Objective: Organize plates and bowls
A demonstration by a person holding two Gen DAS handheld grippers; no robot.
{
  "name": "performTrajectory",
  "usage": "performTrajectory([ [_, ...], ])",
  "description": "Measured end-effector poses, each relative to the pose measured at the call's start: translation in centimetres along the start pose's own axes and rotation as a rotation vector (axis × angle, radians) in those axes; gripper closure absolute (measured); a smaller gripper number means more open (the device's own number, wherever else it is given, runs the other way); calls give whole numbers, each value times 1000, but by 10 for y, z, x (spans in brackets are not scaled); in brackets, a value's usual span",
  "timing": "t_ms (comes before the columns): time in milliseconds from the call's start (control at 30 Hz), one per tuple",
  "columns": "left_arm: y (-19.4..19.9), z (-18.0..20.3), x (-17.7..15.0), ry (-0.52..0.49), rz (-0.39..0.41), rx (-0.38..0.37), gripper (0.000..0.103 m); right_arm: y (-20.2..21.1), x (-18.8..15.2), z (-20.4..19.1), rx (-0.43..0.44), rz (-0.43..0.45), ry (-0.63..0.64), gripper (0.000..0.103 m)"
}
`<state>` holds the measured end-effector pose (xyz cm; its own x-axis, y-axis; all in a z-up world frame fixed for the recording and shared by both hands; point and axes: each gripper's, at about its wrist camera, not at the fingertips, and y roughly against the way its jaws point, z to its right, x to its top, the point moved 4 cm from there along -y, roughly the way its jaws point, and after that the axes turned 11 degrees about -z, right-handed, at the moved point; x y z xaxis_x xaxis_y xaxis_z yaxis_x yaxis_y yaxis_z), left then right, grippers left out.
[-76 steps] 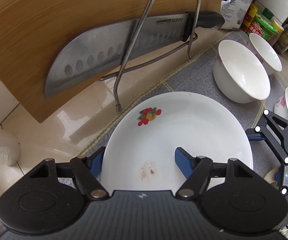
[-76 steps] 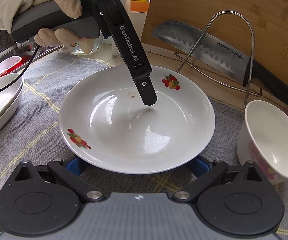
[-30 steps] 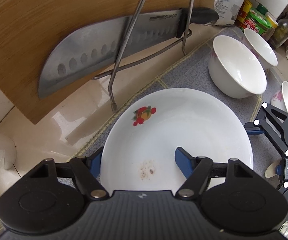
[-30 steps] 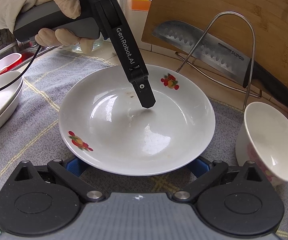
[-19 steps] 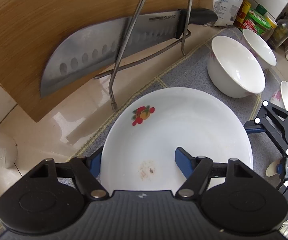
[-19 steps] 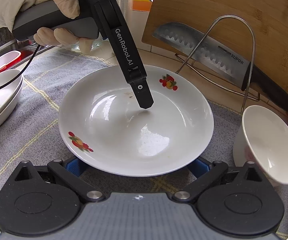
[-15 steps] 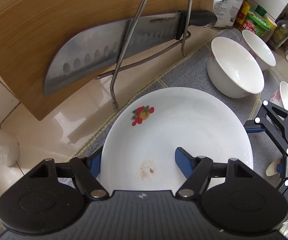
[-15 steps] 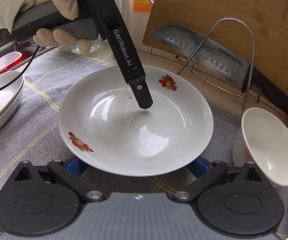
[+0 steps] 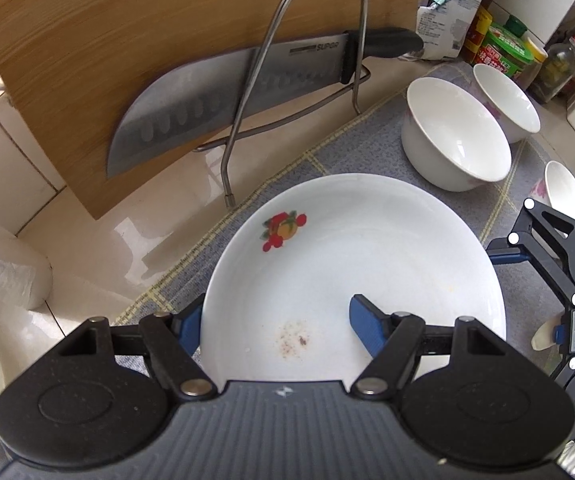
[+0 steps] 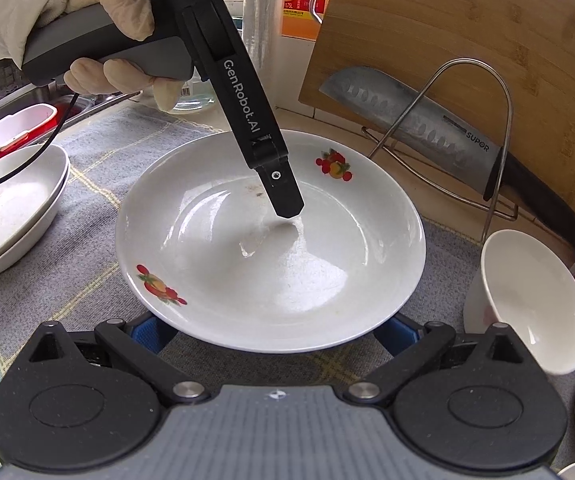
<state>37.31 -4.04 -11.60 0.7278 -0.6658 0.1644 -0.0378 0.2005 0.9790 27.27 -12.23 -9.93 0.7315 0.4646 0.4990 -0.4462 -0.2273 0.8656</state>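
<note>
White plate (image 9: 367, 264) on the grey cloth (image 10: 87, 200), its rim clamped by the left gripper (image 9: 275, 322).

Only the right view shows a gloved hand (image 10: 115, 32), stacked plates (image 10: 11, 204); the right gripper (image 10: 275, 328) stands released, its jaws wide under the rim. A knife (image 9: 223, 96) leans on the wooden board (image 9: 127, 40).

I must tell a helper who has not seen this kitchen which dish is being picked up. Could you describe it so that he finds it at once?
Start at the big bamboo cutting board leaning behind the steel-bladed knife. In front of it, on the grey checked cloth, lies the wide white shallow plate, gripped at its rim by the left gripper. Unlike the plain deep white bowls beside it, it has red fruit prints.
</note>
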Motion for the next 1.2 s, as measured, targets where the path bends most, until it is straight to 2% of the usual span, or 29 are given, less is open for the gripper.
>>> performTrajectory([
  [1200,42,26,-64,91,44,45,30,51,-12,-52,24,40,102,0],
])
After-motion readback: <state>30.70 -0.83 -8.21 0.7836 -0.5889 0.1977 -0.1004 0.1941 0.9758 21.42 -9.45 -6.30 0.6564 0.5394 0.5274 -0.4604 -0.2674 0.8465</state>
